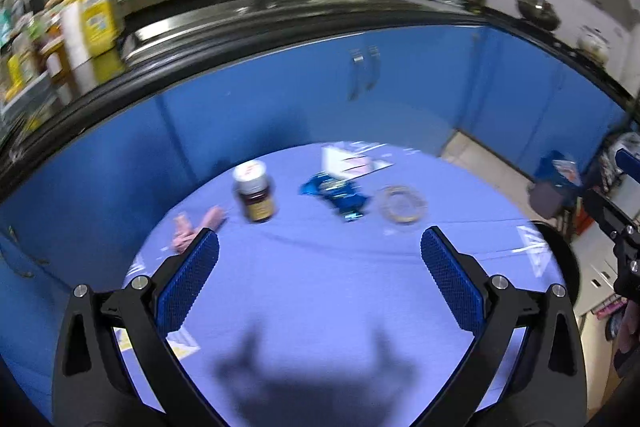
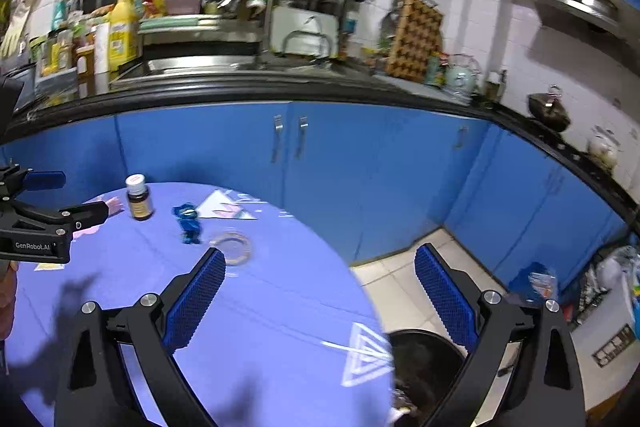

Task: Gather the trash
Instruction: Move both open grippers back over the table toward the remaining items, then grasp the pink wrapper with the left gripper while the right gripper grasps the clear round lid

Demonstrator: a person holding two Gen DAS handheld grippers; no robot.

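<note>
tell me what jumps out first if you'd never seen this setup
A round table covered in a lilac cloth sits before bright blue cabinets. At its far side lie a brown bottle, a crumpled blue wrapper and a tape ring. Both hand-held grippers, left and right, hang open above it.

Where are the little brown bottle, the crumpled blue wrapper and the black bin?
brown bottle (image 1: 256,195), left wrist view, on its label.
blue wrapper (image 1: 340,193), left wrist view, on its crumpled middle.
black bin (image 2: 424,359), right wrist view, on its dark inside.
</note>
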